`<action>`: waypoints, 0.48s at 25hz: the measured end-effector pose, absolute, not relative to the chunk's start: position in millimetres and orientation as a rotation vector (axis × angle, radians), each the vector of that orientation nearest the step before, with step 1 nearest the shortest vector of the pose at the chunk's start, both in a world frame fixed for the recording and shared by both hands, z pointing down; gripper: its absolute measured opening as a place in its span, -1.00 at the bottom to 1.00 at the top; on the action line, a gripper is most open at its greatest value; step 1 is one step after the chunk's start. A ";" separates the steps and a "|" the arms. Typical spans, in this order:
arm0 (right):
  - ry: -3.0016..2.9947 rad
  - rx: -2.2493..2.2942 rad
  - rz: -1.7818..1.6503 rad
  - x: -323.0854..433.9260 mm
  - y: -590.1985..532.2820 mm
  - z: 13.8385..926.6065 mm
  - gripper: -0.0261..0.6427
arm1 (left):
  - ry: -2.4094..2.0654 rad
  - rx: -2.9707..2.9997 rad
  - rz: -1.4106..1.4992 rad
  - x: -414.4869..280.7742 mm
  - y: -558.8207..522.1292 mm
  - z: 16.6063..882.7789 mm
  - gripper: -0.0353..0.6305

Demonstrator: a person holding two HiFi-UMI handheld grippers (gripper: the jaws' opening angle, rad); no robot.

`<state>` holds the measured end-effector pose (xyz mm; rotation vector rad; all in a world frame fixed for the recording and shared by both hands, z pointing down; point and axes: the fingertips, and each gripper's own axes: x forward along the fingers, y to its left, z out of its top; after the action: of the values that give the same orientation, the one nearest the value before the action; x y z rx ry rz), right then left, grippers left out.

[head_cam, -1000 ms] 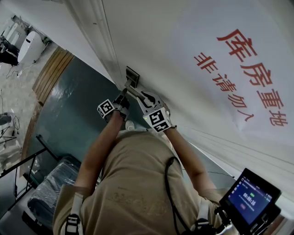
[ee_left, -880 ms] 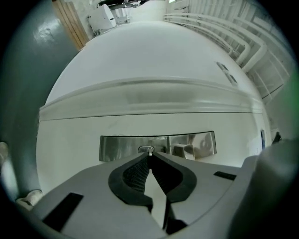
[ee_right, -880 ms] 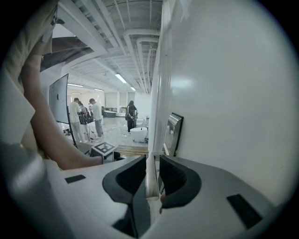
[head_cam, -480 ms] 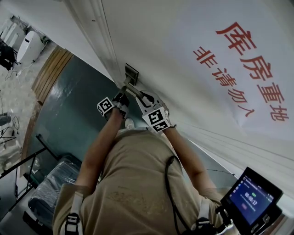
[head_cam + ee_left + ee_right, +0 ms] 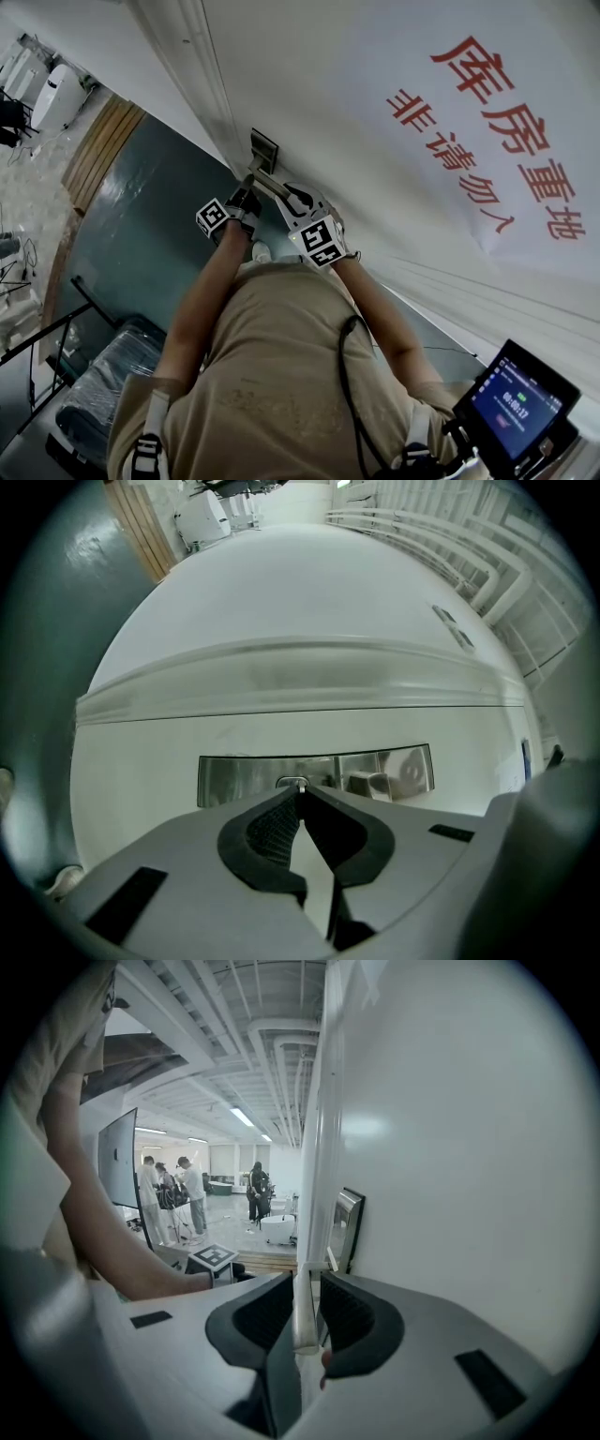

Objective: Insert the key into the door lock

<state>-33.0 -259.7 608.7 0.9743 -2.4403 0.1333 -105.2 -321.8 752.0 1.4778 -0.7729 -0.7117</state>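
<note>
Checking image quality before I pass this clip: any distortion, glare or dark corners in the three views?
Head view: evenly lit, sharp, the door bright against a darker floor. Left gripper view: strong fisheye bows the door moulding; lock plate carries mirror reflections; black corners. Right gripper view: same vignette, soft sheen on the door, near jaws slightly soft.

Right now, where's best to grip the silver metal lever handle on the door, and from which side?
Grip the silver metal lever handle near its free end, coming from the room side, jaws across the slim bar; the right gripper sits there, clear of the steel lock plate.
</note>
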 end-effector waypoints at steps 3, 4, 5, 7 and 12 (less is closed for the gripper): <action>-2.441 0.975 0.121 -31.0 -262.1 604.6 -0.70 | -0.778 1.484 -0.697 -105.5 -321.6 753.8 -0.80; -2.442 0.975 0.119 -30.4 -262.3 603.9 -0.70 | -0.778 1.490 -0.695 -106.1 -322.1 754.8 -0.80; -2.442 0.974 0.118 -29.9 -262.1 603.9 -0.70 | -0.778 1.495 -0.693 -106.2 -322.2 755.4 -0.80; -2.443 0.974 0.123 -30.3 -261.3 605.4 -0.70 | -0.782 1.511 -0.671 -105.5 -322.2 755.5 -0.80; -2.444 0.968 0.149 -34.3 -254.2 611.6 -0.70 | -0.755 1.506 -0.692 -103.5 -325.2 752.7 -0.80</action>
<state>-34.3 -254.2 611.6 0.9681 -2.4443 0.1490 -103.5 -325.2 752.7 1.5063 -0.7554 -0.6923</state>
